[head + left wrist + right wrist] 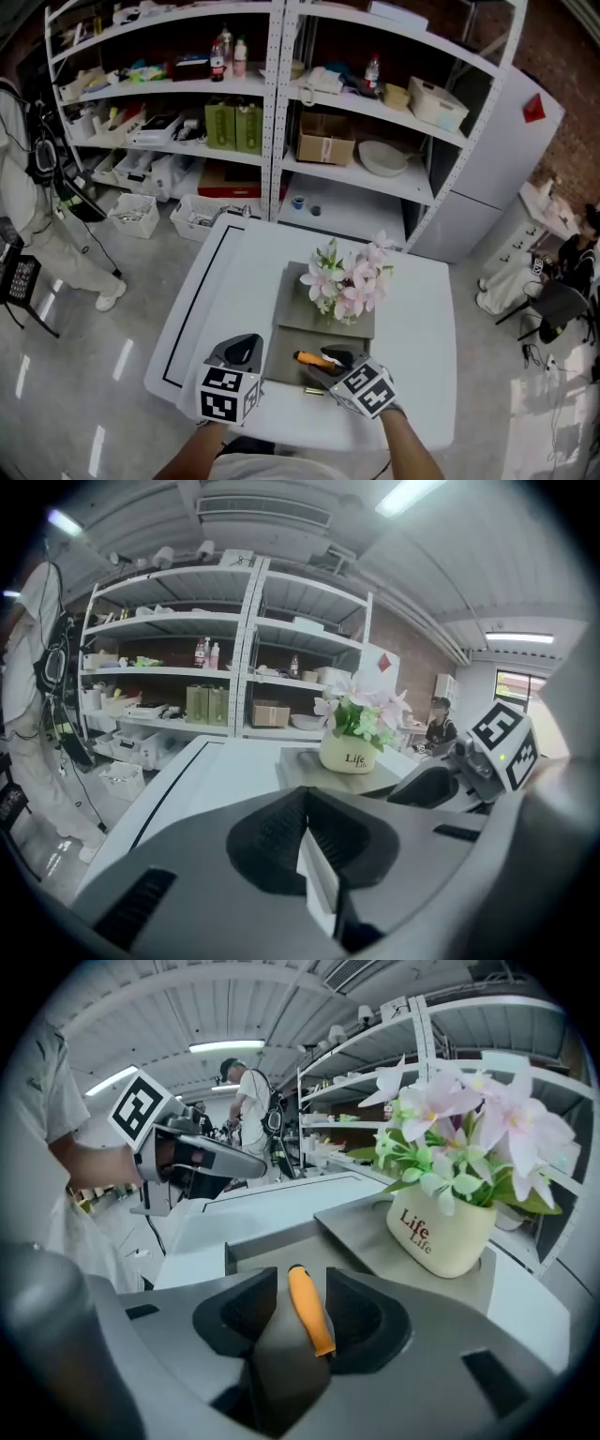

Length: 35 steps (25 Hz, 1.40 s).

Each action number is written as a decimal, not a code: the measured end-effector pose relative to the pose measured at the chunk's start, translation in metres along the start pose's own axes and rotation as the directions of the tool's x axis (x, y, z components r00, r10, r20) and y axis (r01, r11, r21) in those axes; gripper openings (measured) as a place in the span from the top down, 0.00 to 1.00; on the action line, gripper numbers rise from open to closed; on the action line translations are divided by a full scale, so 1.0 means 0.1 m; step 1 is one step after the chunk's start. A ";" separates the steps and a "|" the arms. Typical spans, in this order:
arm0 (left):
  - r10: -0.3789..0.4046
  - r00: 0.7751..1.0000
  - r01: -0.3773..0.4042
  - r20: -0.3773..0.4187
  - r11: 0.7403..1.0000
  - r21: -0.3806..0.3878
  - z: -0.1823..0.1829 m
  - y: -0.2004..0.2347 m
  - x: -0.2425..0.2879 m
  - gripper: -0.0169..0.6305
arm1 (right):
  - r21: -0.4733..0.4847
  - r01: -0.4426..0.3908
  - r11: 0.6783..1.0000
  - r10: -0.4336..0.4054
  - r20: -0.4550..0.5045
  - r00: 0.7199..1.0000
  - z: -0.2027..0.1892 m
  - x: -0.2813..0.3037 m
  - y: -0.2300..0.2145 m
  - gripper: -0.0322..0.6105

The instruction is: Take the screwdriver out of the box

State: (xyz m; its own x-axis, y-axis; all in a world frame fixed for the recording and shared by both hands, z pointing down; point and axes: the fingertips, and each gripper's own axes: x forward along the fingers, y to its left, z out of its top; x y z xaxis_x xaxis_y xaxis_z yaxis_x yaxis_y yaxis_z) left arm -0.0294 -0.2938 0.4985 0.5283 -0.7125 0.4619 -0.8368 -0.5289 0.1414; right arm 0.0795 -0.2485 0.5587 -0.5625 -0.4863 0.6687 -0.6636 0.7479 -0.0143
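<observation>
The screwdriver (313,359) has an orange handle (309,1309) and lies over the open part of the grey box (284,367) on the white table (234,281). My right gripper (336,360) comes in from the near side. Its jaws stand close together around the near end of the handle, which points away from me in the right gripper view. My left gripper (242,349) hovers just left of the box, shut with nothing in it (305,822). I cannot tell whether the screwdriver still rests on the box floor.
A cream flower pot (342,286) with pink blooms stands on the far half of the box. Something small and brass-coloured (314,391) lies near the box's front edge. White shelving (272,112) stands beyond the table. One person stands at the left (42,216).
</observation>
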 end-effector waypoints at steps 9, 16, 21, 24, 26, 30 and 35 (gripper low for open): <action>-0.033 0.999 0.033 -0.018 0.999 -0.007 0.01 0.17 0.22 0.96 | -0.084 -0.055 0.995 0.039 -0.184 0.982 -0.20 0.34 -0.01 0.68; -0.056 0.998 0.056 -0.023 0.998 -0.008 0.04 0.27 0.31 0.96 | -0.133 -0.100 0.986 0.056 -0.304 0.951 -0.31 0.46 0.02 0.68; -0.065 0.998 0.065 -0.026 0.998 -0.016 0.04 0.35 0.37 0.96 | -0.150 -0.128 0.980 0.064 -0.369 0.927 -0.36 0.52 0.03 0.68; -0.067 0.997 0.067 -0.027 0.998 -0.022 0.05 0.41 0.38 0.96 | -0.145 -0.136 0.980 0.068 -0.399 0.915 -0.38 0.53 0.03 0.69; -0.069 0.997 0.069 -0.029 0.997 -0.026 0.05 0.44 0.41 0.96 | -0.136 -0.151 0.979 0.082 -0.415 0.906 -0.40 0.54 0.02 0.70; -0.079 0.996 0.078 -0.036 0.997 -0.029 0.05 0.47 0.44 0.96 | -0.116 -0.174 0.978 0.108 -0.430 0.896 -0.38 0.54 0.03 0.70; -0.096 0.994 0.095 -0.044 0.995 -0.025 0.05 0.45 0.52 0.96 | -0.082 -0.165 0.983 0.117 -0.414 0.903 -0.38 0.55 -0.02 0.73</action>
State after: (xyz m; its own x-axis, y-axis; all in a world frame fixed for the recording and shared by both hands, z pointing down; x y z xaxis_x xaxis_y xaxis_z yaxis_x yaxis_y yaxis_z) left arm -0.0395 -0.3568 0.5246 0.5996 -0.6370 0.4845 -0.7860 -0.5825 0.2069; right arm 0.0684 -0.2594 0.6243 -0.3813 -0.1642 0.9098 -0.5186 0.8527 -0.0635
